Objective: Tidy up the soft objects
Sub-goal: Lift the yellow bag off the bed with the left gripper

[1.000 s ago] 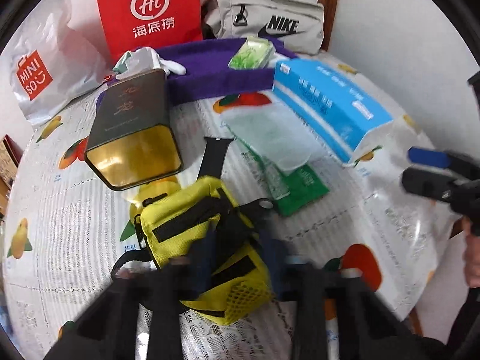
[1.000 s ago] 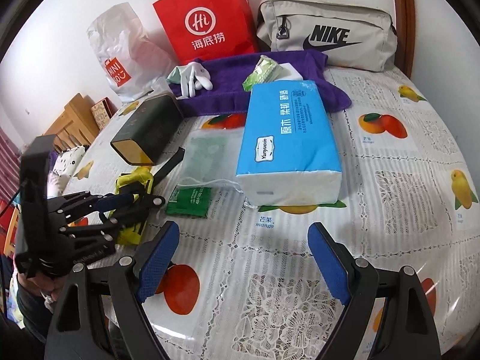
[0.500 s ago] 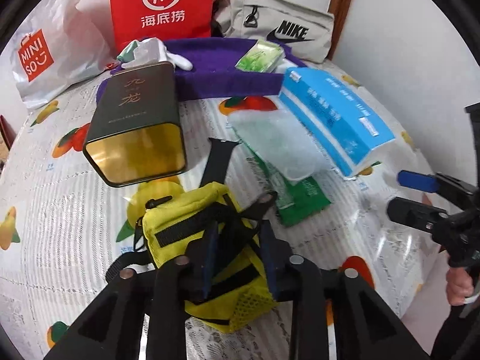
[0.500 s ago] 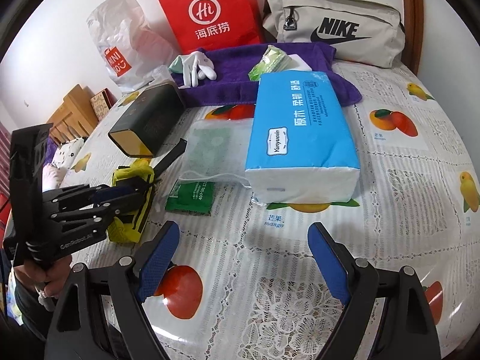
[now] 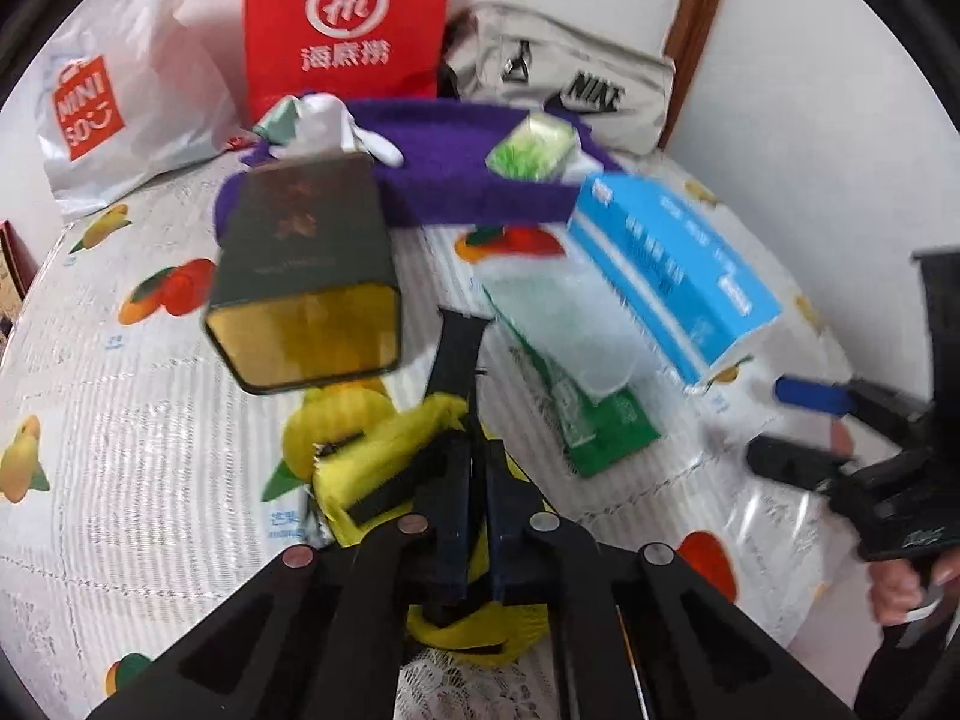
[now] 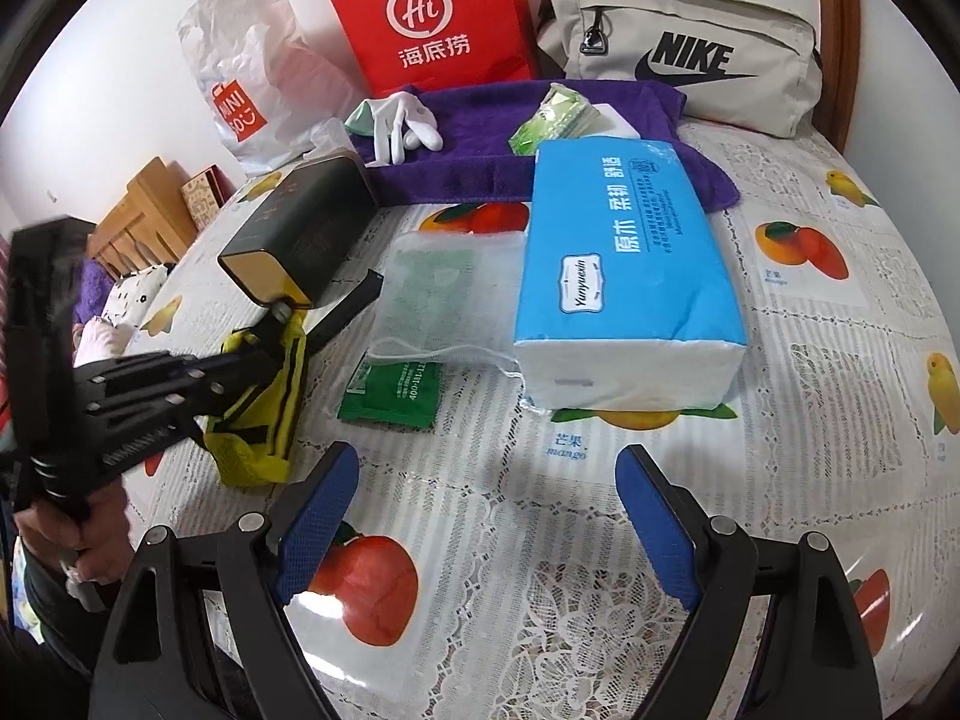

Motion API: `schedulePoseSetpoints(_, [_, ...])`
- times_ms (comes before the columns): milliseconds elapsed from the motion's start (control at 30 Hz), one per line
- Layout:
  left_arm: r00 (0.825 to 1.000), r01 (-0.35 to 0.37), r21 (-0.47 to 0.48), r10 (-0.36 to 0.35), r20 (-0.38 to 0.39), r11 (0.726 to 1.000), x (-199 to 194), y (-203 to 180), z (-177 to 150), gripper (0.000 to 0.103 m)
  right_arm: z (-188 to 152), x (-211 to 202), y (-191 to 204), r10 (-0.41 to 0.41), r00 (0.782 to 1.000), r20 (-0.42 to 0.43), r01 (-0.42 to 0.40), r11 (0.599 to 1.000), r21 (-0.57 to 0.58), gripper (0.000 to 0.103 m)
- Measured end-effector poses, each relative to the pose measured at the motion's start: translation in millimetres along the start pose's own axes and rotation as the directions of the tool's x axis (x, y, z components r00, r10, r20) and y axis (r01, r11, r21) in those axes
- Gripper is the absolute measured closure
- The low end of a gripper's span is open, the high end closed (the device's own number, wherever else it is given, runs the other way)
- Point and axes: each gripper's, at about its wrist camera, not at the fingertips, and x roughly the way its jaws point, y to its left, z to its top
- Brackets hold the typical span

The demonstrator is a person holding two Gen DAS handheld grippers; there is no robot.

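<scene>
Pinching: my left gripper [image 5: 477, 483] has just been closing and now clamps the black strap of the yellow pouch [image 5: 384, 462], its pads nearly meeting on the fabric.
Right gripper: my right gripper [image 6: 486, 516] stands wide with nothing between its blue pads [image 6: 318, 516]; it hangs over bare tablecloth [image 6: 810, 372].
Pouch place: in the right wrist view the yellow pouch [image 6: 264, 396] lies at 9 o'clock, bunched up at the tip of the left gripper [image 6: 273, 315], just beside the gold end of the dark tin [image 6: 300, 228].
Tin: it lies on its side; I cannot tell what is in it.
Towel: the purple towel [image 6: 480, 162] is spread at 12 o'clock and bears a white glove [image 6: 402, 126] and a green tissue packet [image 6: 552, 117].
Mesh bag: a clear bag [image 6: 444, 294] with something green inside lies between the tin and the blue tissue pack [image 6: 618, 264], touching the pack.
Green sachet: the flat sachet [image 6: 390, 390] sits just below the clear bag.
Back row: a red paper bag [image 6: 432, 18], a white plastic bag [image 6: 252, 78] and a grey belt bag [image 6: 678, 42] stand against the wall; their contents are hidden.
Edges: the table rim curves away at 3 o'clock and at 9 o'clock behind my left hand [image 6: 78, 534].
Open room: from 3 to 6 o'clock, beside and below the tissue pack.
</scene>
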Motion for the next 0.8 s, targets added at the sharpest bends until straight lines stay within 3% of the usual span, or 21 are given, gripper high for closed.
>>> schedulePoseSetpoints(67, [0.999,0.041,-0.036,-0.040,0.013,0.999,-9,8,4,0.099,2,2,4,0.003,1.000,0.001,-0.003,1.000,-0.009,0.016])
schedulePoseSetpoints(267, [0.997,0.070,-0.096,-0.066,0.051,0.993,-28,26,7,0.099,5,15,20,0.014,1.000,-0.005,-0.014,0.999,-0.047,0.016])
schedulePoseSetpoints(500, [0.998,0.068,-0.081,-0.067,0.016,0.994,-15,34,3,0.099,18,31,46,0.004,1.000,-0.003,-0.004,0.994,-0.106,0.017])
schedulePoseSetpoints(800, [0.992,0.127,-0.082,-0.127,0.011,0.988,-14,39,2,0.098,23,34,57,0.000,1.000,-0.007,-0.001,0.990,-0.142,0.017])
